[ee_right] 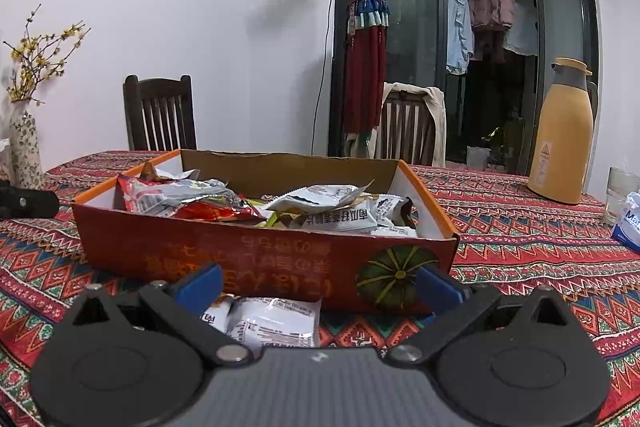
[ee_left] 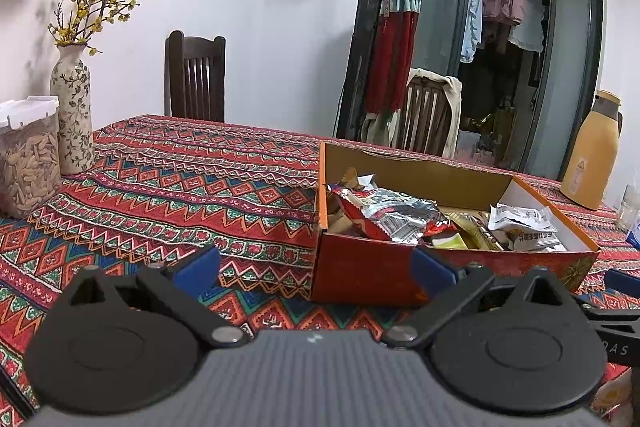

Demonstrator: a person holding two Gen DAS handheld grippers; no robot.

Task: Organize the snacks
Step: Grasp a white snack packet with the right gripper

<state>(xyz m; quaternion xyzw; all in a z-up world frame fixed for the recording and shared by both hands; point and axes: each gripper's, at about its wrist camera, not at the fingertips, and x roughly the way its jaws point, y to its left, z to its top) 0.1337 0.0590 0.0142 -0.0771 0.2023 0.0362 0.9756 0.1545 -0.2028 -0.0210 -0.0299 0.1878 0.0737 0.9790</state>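
Right gripper (ee_right: 318, 283): its two blue fingers are standing spread wide, gripping nothing, low over the tablecloth (ee_right: 520, 251). One white snack packet (ee_right: 276, 319) is lying on the cloth between the fingers, just in front of the red cardboard box (ee_right: 240, 259); only the right wrist view is showing this packet.

Left gripper (ee_left: 316, 267): its two fingers are likewise standing apart and empty, with its right finger reaching up to the box's (ee_left: 360, 275) near left corner.

Box: one, open-topped, sitting on the cloth toward the table's right side and holding a heap of snack packets (ee_right: 320, 211); red, silver and white wrappers are overlapping too much to count. Its pumpkin picture (ee_right: 392, 279) is showing only in the right view.

Left edge of the table, left view only: one clear container of seeds (ee_left: 28, 163), touching or just beside one flowered vase (ee_left: 74, 119) with yellow blossom sprigs.

Right edge: one yellow thermos jug (ee_right: 564, 135); one drinking glass (ee_right: 620, 191) and one tissue pack (ee_right: 630, 219) are showing clearly only in the right view.

Beyond the far edge: two wooden chairs, one bare (ee_right: 160, 115), one draped with cloth (ee_right: 412, 127).
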